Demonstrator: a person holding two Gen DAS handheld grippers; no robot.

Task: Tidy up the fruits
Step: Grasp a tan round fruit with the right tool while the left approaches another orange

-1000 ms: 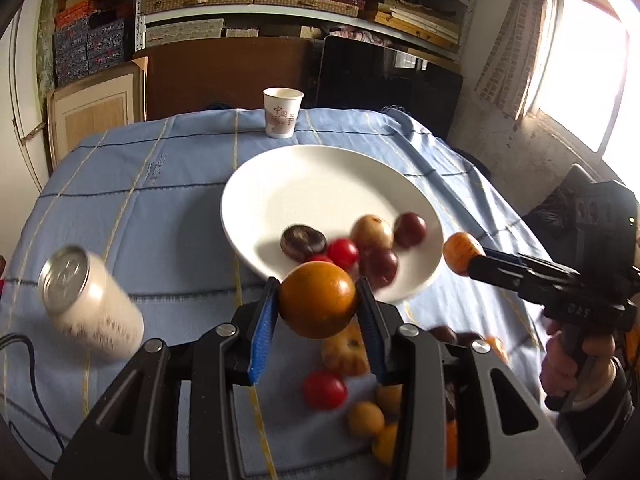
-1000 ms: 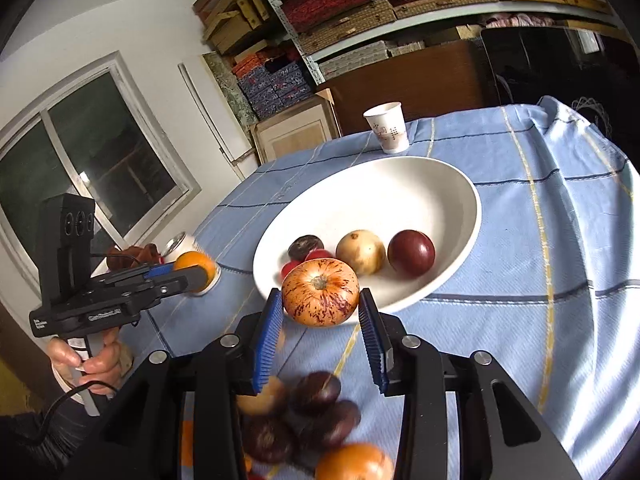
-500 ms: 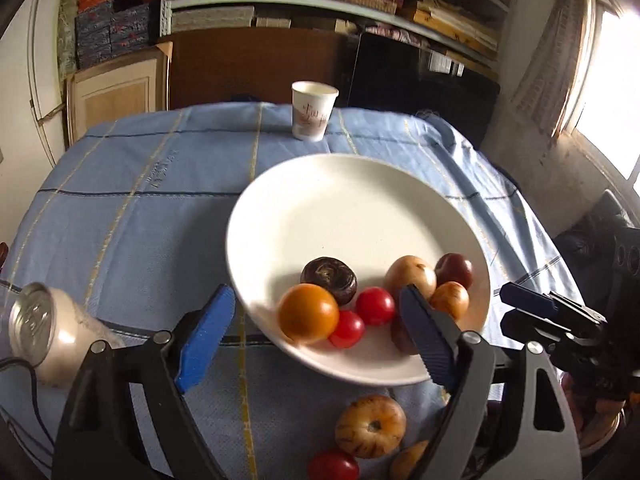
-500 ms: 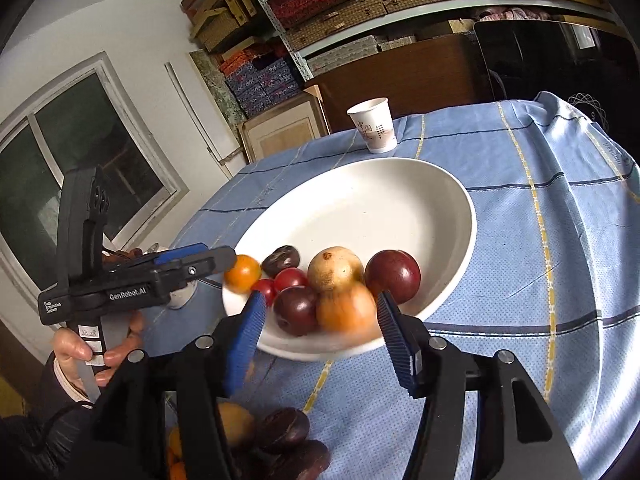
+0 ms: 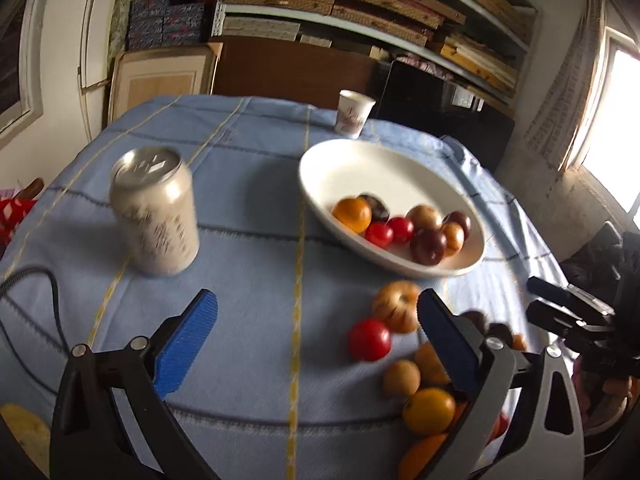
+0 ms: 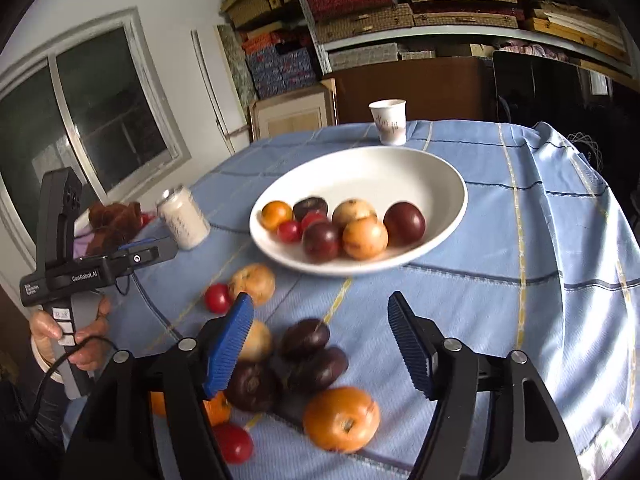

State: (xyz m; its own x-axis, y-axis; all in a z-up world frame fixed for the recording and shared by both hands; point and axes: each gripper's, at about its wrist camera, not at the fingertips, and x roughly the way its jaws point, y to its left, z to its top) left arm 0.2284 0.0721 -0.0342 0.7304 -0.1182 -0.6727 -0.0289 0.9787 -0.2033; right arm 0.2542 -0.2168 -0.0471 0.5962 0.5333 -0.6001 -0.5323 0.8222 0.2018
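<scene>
A white plate (image 5: 360, 176) (image 6: 380, 176) on the blue cloth holds several fruits, among them an orange (image 5: 352, 214) (image 6: 276, 215) and a speckled yellow fruit (image 6: 365, 238). My left gripper (image 5: 316, 308) hangs over bare cloth short of the plate, its jaws opening wide with nothing between them. My right gripper (image 6: 320, 308) is also opening and empty, above a loose pile of dark plums (image 6: 304, 336) and an orange fruit (image 6: 340, 418). A red tomato (image 5: 369, 339) and a speckled apple (image 5: 396, 306) lie beside the left gripper's right finger.
A pale drink can (image 5: 156, 212) (image 6: 184, 218) stands left of the plate. A paper cup (image 5: 354, 114) (image 6: 388, 122) sits behind the plate at the table's far edge. A black cable (image 5: 32, 276) crosses the near left cloth. Shelves and boxes fill the back wall.
Both grippers let go of their fruit: the orange and the speckled fruit now lie in the plate. Both jaws opened and both grippers drew back from the plate toward the loose fruit.
</scene>
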